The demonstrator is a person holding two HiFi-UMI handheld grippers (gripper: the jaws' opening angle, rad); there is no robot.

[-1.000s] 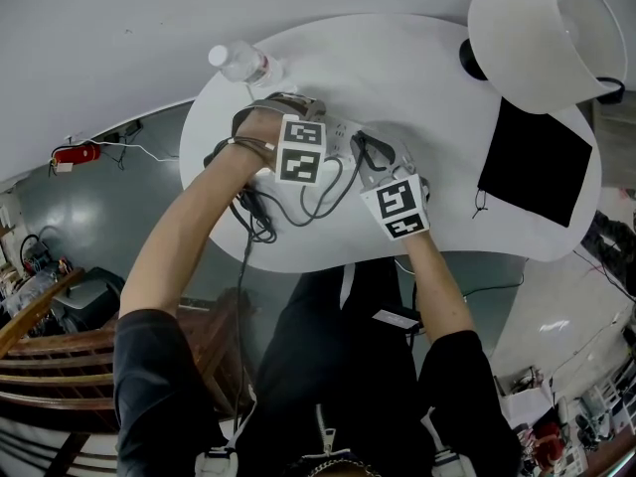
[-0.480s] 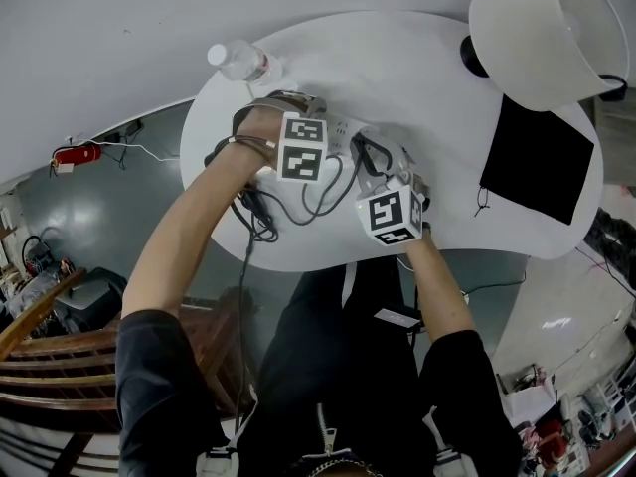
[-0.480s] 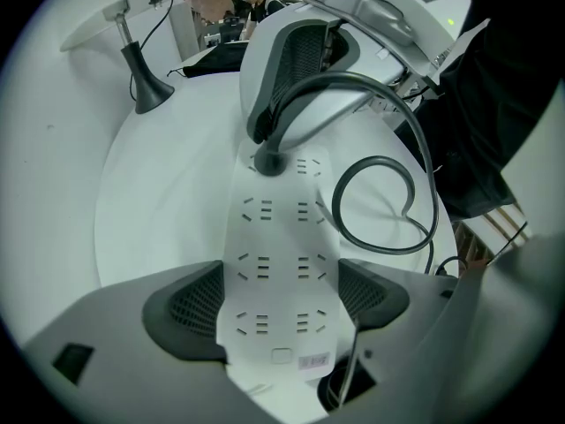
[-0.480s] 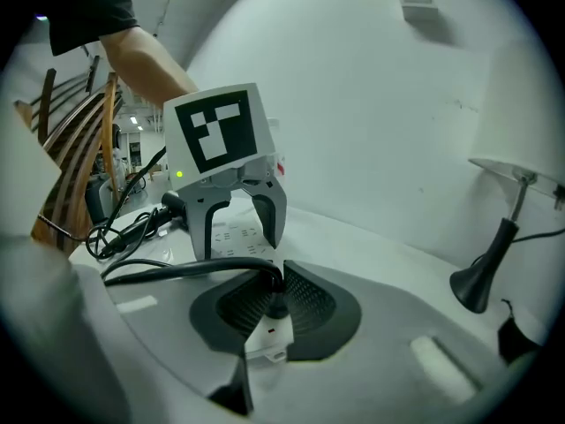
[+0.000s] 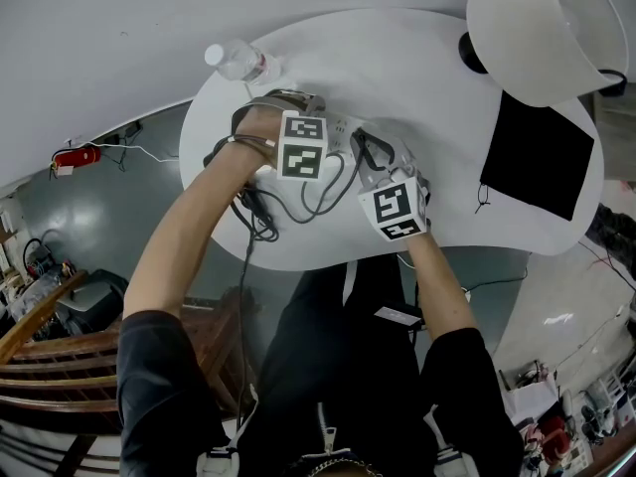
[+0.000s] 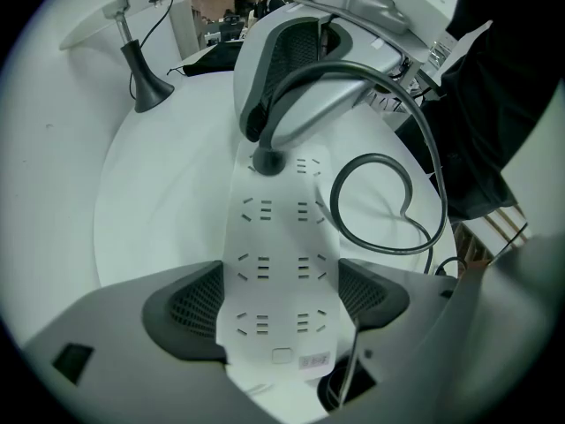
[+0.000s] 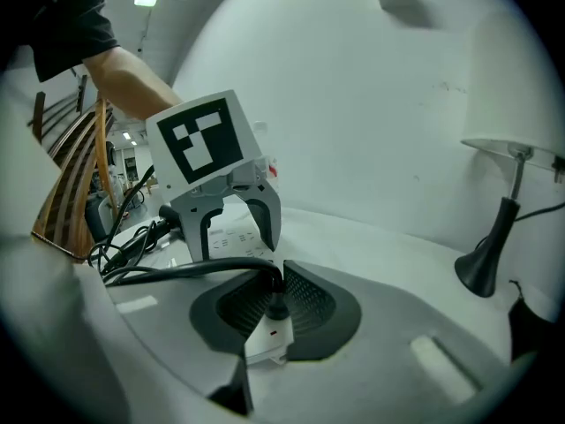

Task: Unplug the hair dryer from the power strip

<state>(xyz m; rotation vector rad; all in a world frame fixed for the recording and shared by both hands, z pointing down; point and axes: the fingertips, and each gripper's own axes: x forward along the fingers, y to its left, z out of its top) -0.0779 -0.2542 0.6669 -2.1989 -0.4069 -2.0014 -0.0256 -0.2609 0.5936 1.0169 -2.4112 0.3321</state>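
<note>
Basically both tongs are clamped. The left tongs [image 6: 281, 303] point straight down onto the white power strip [image 6: 274, 237]. Their dark pads press its two long sides near the end with the label, pinning it flat on the desk [image 5: 397, 58]. The right tongs [image 7: 274, 307] come in at a slant from the near edge. They are clenched on the plug [image 7: 269, 341], which has a black cord neck on top and a white body with a small red mark below, sitting between the mesh pads. In the left gripper view, the plug sits at the strip's far end, away from the left tongs. Can't tell whether the prongs are seated or out. The black cord [image 7: 194, 270] arcs from the plug and loops loosely on the desk beside the strip. The strip lies around the desk's middle, a bit toward the left end. A clear bottle [image 5: 238, 63] stands at the far left edge and a white lamp [image 5: 542, 33] at the far right corner. A black square mat [image 5: 537, 157] lies by the right edge. Can't single out the dryer body.
</note>
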